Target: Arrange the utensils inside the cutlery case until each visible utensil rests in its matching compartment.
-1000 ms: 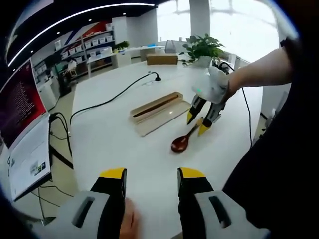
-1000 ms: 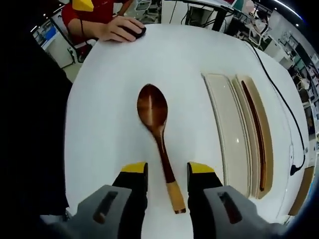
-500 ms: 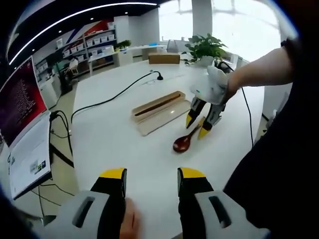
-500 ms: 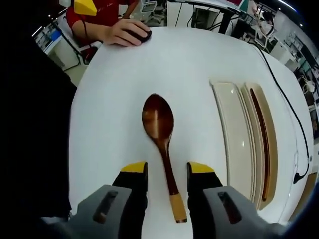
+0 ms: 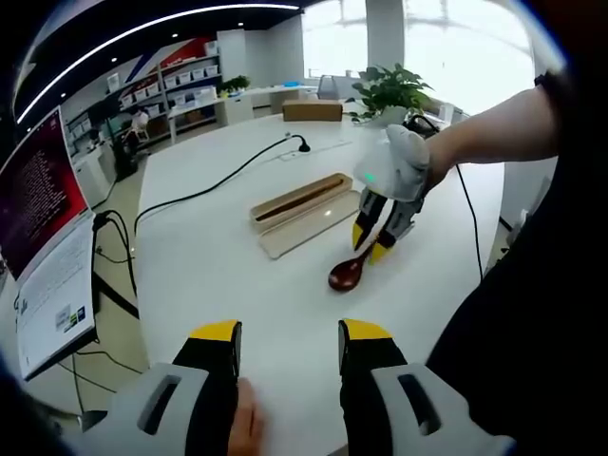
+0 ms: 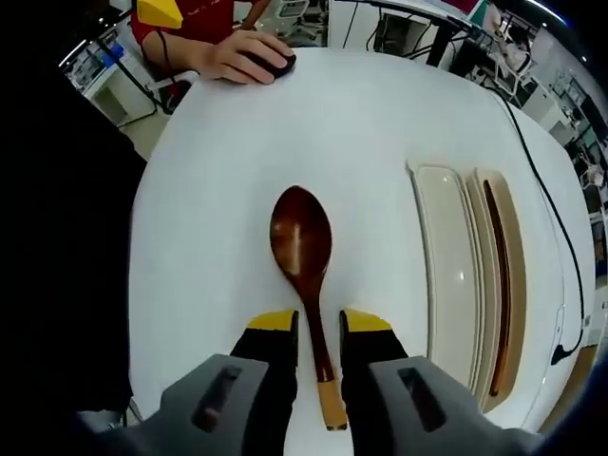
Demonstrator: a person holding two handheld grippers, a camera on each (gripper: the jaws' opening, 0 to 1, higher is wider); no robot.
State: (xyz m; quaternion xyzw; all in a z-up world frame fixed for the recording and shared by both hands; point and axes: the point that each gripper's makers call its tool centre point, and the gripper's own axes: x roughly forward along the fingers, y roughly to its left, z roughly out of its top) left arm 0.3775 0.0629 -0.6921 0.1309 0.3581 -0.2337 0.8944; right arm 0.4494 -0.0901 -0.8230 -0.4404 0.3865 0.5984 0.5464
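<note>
Right gripper view puts the wooden spoon flat on the white table, its dark bowl pointing away from you and its pale-tipped handle running back between the yellow tips of your right gripper. The jaws stand close on either side of the handle, but whether they already pinch it you cannot tell from here. To the right of the spoon lies the cutlery case, a long tan tray with a dark utensil resting in its slot, and just beside it, nearer the spoon, the cream lid. At the far edge a hand rests on a computer mouse. From the left gripper view, your left gripper hangs well apart from the work with its jaws spread and nothing between them, while across the table your right one leans over the spoon's handle, the case lying just beyond. A black cable trails over the far tabletop, and a potted plant stands at the far edge.
</note>
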